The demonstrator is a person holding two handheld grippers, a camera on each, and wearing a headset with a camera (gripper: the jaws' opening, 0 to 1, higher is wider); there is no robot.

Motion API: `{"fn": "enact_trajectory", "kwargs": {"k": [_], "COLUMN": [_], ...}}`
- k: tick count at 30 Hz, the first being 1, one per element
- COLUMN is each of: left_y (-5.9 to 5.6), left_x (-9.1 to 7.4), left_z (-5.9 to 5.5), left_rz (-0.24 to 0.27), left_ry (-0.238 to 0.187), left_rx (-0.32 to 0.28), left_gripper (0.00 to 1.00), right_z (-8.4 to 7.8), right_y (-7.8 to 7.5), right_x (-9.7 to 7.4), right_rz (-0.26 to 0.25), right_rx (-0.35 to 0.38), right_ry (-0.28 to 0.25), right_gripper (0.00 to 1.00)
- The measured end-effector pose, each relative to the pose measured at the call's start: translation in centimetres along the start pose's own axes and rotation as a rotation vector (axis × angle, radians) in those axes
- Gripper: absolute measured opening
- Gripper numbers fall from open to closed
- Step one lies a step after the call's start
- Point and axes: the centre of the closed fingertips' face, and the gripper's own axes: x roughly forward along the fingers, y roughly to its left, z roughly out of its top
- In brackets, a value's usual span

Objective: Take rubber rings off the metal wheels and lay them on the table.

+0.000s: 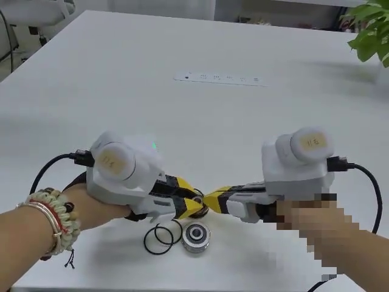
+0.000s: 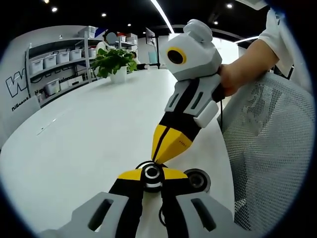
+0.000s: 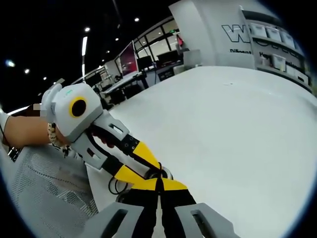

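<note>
1. Left gripper (image 2: 152, 174): the jaws are closed partway and clamp a small silver metal wheel with a dark hub (image 2: 152, 177) between the yellow tips, just above the white table (image 1: 182, 109). Hold the wheel steady, with its rim facing the other tool.
2. Two thin black rubber rings (image 1: 159, 236) lie loose on the table below this gripper. A second silver metal wheel (image 1: 196, 236) stands just beside them, apart from both tools.
3. Right gripper (image 2: 161, 157): the jaws are pressed together, with the tip touching the rim of the clamped wheel. It cannot be told whether rubber is caught between them.
4. Recommended action: hook the ring at one edge only, then peel it outward across the rim. A straight pull is likely to tug the wheel out of the clamp.
</note>
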Motion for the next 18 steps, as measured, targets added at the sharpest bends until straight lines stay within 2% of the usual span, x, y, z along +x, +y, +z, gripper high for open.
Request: {"fn": "enact_trajectory", "kwargs": {"k": [5, 10, 15, 18], "left_y": [-0.1, -0.7, -0.8, -0.7], "left_x": [-0.1, -0.6, -1.1, -1.7], "left_z": [0.1, 0.7, 1.3, 2.1], "left_rz": [-0.013, -0.048, -0.055, -0.057], "left_ry": [0.037, 0.027, 0.014, -0.008], "left_rx": [0.041, 0.043, 0.053, 0.044], "left_gripper": [0.08, 0.12, 0.24, 0.30], "right_z": [0.0, 0.0, 0.2, 0.4], "right_y": [0.0, -0.1, -0.4, -0.5], "right_x": [0.0, 0.0, -0.2, -0.4], "right_rz": [-0.003, -0.005, -0.009, -0.009], "right_rx": [0.001, 0.009, 0.036, 0.049], "right_ry": [0.003, 0.003, -0.006, -0.013], "right_gripper": [0.00, 0.00, 0.00, 0.00]}}
